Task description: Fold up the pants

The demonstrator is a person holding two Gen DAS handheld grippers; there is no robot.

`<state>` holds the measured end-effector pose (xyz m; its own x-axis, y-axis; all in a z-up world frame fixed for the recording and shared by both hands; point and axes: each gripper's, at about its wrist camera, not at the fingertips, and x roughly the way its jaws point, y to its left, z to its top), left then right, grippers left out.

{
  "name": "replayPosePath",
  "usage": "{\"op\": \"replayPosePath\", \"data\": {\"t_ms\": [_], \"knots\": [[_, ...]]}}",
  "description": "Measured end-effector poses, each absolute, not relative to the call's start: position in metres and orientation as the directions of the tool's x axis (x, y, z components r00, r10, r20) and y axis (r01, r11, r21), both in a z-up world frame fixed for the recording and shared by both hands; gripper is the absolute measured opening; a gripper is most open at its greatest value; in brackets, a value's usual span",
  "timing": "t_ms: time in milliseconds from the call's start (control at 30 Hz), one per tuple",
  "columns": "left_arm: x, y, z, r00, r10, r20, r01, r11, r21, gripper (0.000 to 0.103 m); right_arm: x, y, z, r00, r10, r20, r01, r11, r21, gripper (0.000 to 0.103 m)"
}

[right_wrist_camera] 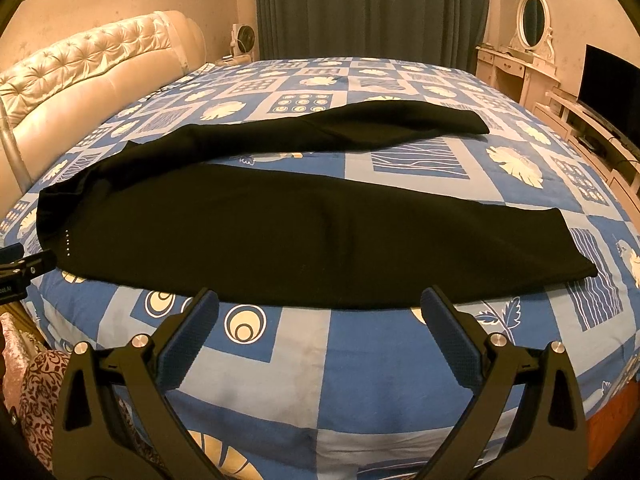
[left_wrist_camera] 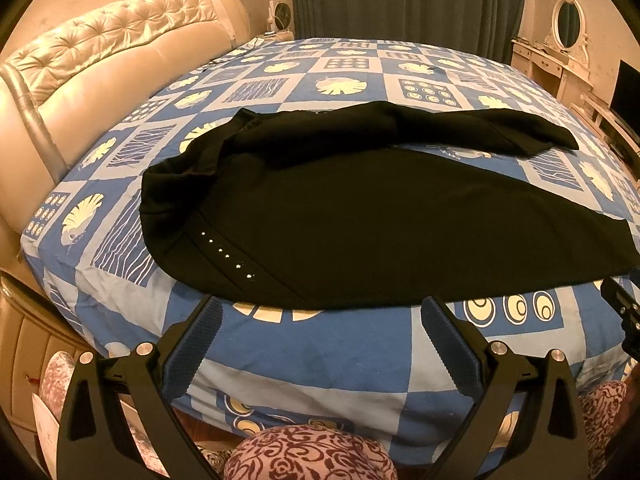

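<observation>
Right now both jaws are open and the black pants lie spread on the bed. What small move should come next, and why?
Probably bring the left gripper forward to the near edge of the pants. Its jaws stand open and empty just short of that edge, the legs lie apart, and nothing is folded yet.

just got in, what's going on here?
A person holds two grippers over a bed with black pants spread on it, legs apart and unfolded. The left gripper and right gripper are both open, near the pants' front edge, gripping nothing. No fold made yet.
</observation>
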<state>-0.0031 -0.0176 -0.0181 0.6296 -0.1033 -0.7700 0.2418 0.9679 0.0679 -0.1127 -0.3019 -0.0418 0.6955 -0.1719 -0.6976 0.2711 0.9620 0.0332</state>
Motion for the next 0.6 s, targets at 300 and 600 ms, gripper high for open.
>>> {"op": "replayPosePath", "data": {"t_ms": [300,600], "knots": [[-0.005,-0.019,-0.016,0.624,-0.133,-0.770,0.269,0.962,0.051,0.099,-0.112,-0.302,-0.044,0.695,-0.156,-0.702,0.261,0.964,0.044,0.101],[0.015,-0.007,-0.002,0.527,-0.272,-0.805,0.305,0.945,-0.119,0.099,-0.112,-0.302,-0.039,0.700,-0.135,-0.701,0.228,0.973,0.040,0.101]]}}
